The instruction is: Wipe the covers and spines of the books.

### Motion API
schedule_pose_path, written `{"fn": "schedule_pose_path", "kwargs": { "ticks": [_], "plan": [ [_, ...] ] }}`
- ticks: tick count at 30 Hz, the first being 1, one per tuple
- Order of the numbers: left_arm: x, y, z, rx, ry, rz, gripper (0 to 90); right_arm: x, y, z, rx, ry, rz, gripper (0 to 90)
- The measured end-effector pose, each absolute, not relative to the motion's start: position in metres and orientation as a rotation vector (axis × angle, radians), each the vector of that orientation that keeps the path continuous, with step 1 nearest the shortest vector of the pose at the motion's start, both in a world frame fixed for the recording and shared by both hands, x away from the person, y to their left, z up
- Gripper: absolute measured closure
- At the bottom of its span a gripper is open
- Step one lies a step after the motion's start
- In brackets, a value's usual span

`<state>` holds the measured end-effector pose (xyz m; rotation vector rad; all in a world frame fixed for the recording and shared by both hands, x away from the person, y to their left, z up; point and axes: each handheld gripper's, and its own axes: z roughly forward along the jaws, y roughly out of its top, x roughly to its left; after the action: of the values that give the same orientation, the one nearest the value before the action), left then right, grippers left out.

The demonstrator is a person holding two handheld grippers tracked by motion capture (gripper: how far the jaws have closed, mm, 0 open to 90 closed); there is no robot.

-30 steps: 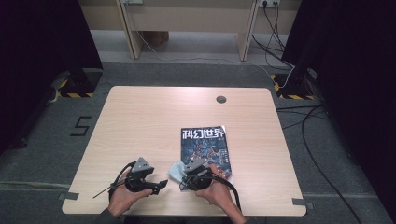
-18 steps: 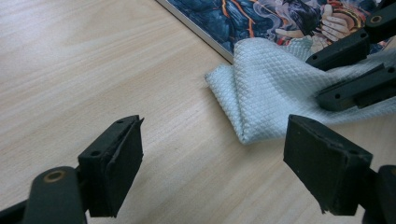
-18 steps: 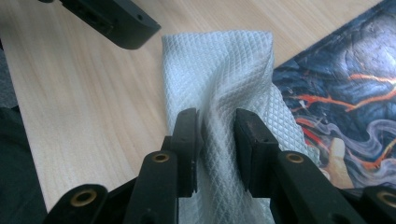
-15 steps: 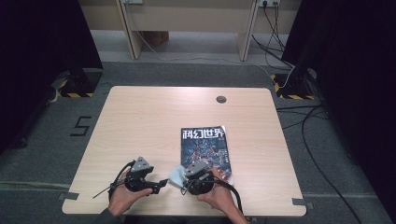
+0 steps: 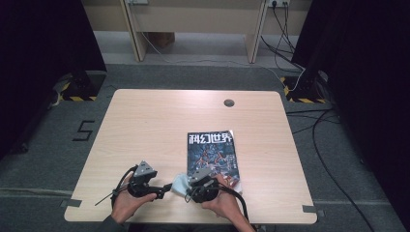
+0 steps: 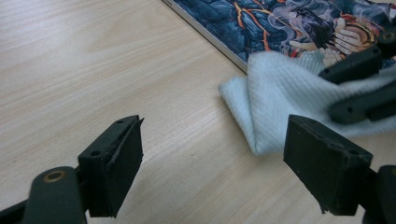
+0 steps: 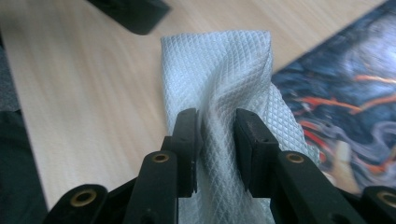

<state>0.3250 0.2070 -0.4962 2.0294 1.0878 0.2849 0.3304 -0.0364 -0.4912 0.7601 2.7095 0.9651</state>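
Reading across the table's near edge, the left gripper (image 5: 162, 187) stands wide open and empty just left of the pale cloth (image 5: 180, 183), whose right part the right gripper (image 5: 191, 189) pinches beside the magazine (image 5: 212, 152).

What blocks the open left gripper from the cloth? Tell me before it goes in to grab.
Nothing visible blocks it. In the left gripper view, bare table lies between the left gripper, jaws wide apart, and the cloth. The right gripper already pinches the cloth's far part beside the magazine, leaving the near fold free.
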Motion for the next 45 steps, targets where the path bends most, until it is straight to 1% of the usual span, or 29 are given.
{"fn": "schedule_pose_path", "kwargs": {
  "ticks": [4,8,12,15,19,26,32,36,45],
  "plan": [
    [0.324,0.206,-0.497,2.030,1.083,0.282,19.2,0.339,-0.056,-0.490,0.825,2.678,0.942,70.6],
    [0.323,0.204,-0.498,2.032,1.074,0.276,19.0,0.341,-0.084,-0.489,0.904,2.619,0.910,70.6],
    [0.320,0.193,-0.498,2.054,1.039,0.270,18.8,0.337,-0.115,-0.489,0.984,2.566,0.902,70.6],
    [0.318,0.181,-0.500,2.061,1.011,0.263,18.8,0.333,-0.128,-0.489,1.026,2.547,0.901,70.6],
    [0.319,0.159,-0.502,2.086,0.963,0.267,18.8,0.326,-0.130,-0.489,1.022,2.545,0.898,71.2],
    [0.330,0.141,-0.513,2.122,0.971,0.276,18.9,0.322,-0.128,-0.489,1.000,2.548,0.895,71.1],
    [0.331,0.142,-0.514,2.126,0.984,0.280,16.7,0.327,-0.137,-0.489,1.032,2.552,0.896,70.6],
    [0.332,0.143,-0.514,2.121,0.989,0.264,15.9,0.324,-0.148,-0.489,1.074,2.532,0.902,70.6],
    [0.335,0.147,-0.514,2.122,1.008,0.279,15.0,0.312,-0.146,-0.487,1.043,2.554,0.874,70.8]
  ]
}}
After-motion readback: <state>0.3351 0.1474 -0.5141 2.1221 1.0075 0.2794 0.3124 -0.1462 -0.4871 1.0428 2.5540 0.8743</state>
